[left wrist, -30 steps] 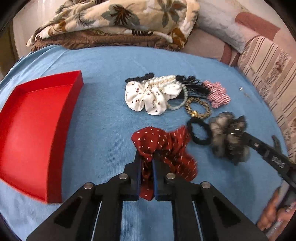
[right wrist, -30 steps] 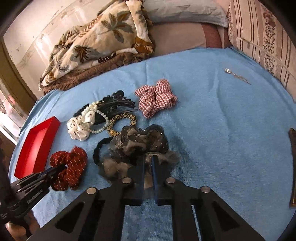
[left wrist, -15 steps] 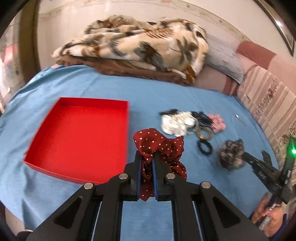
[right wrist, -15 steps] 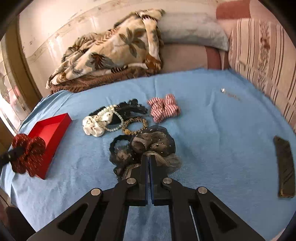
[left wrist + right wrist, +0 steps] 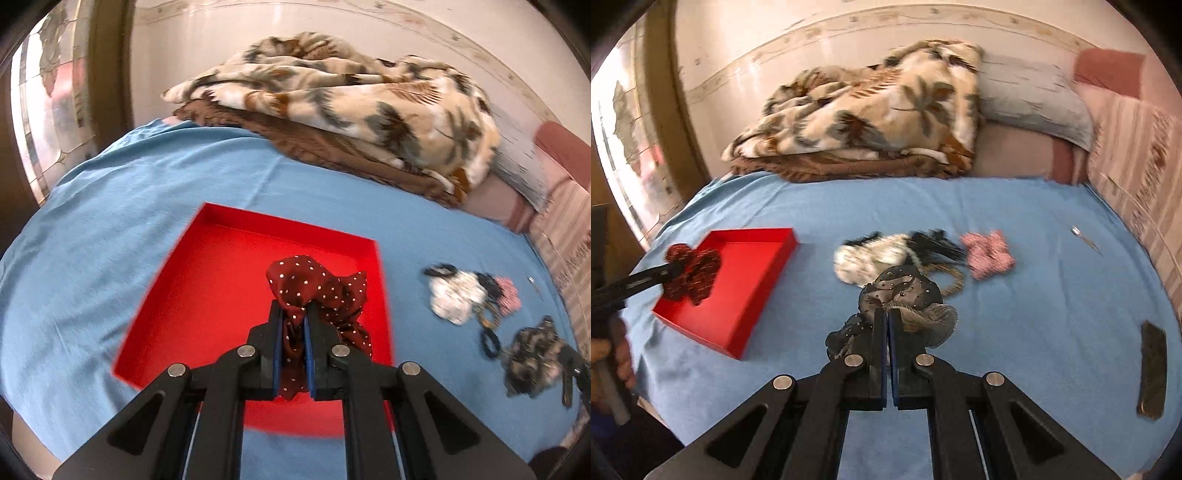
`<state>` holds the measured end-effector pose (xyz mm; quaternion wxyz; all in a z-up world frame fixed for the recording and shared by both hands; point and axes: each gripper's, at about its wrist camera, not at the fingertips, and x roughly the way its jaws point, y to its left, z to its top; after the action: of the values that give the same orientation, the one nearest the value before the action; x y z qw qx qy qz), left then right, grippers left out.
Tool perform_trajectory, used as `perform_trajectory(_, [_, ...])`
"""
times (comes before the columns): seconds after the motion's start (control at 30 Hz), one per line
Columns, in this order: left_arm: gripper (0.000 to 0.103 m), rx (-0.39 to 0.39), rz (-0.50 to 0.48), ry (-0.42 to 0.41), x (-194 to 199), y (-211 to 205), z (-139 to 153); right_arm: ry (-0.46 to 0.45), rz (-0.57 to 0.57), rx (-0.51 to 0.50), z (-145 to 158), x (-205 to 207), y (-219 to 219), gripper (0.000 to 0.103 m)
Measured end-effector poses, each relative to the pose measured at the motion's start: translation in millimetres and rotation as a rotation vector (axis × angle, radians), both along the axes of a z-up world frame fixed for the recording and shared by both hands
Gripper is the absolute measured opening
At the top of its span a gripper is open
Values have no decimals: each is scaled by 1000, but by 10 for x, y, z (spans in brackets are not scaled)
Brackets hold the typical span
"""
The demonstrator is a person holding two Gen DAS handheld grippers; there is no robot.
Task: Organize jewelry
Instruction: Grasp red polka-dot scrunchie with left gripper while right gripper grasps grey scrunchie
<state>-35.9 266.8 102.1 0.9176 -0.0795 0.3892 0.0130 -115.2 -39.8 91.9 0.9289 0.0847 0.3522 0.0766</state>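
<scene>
The bed filled both views under its blue sheet, and everything sat on it relative to the red tray. Behind the tray, at the far end by the wall, lay the folded blanket, with a grey pillow to its right.

The tray itself lay flat on the sheet, open side up. Above it hung the left tongs, clamped tight on the red scrunchie, the dotted fabric bunched between the blue pads and spilling out forward and to the right. From the right wrist view that scrunchie sat over the tray's near left corner, clear of the floor of it as far as could be told.

Well to the right of the tray, the right tongs were pressed together on the dark scrunchie, a beaded, gauzy thing held up off the sheet. Just beyond it, between it and the tray's far side, the blurred pile waited: the white scrunchie, a black tassel piece, a gold bracelet and the pink scrunchie. Furthest right of the tray lay a dark flat comb, and a small silver pin near the striped cushion.
</scene>
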Motion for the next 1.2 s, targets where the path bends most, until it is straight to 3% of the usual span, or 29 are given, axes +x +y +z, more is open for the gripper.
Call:
perform_trajectory(0.27, [10,-11,70,24,520,510,-216,2,120,-22,270,516,817,2])
perform_trajectory(0.57, [10,-95,108,69,879,815,-400,56,217,-104,198,1280,1785,2])
perform_trajectory(0.77, [10,-52,116,63,1027,869,-402,104,225,-103,25,1699,2036,2])
perform_trajectory(1.0, [10,-85,145,97,1152,947,-505,182,203,-115,-280,1954,2037,2])
perform_trajectory(1.07, [14,-80,138,90,1145,918,-494,192,198,-113,-323,1970,2020,3])
perform_trajectory(1.2, [45,-91,126,40,1075,883,-388,189,197,-112,-316,1955,2020,3])
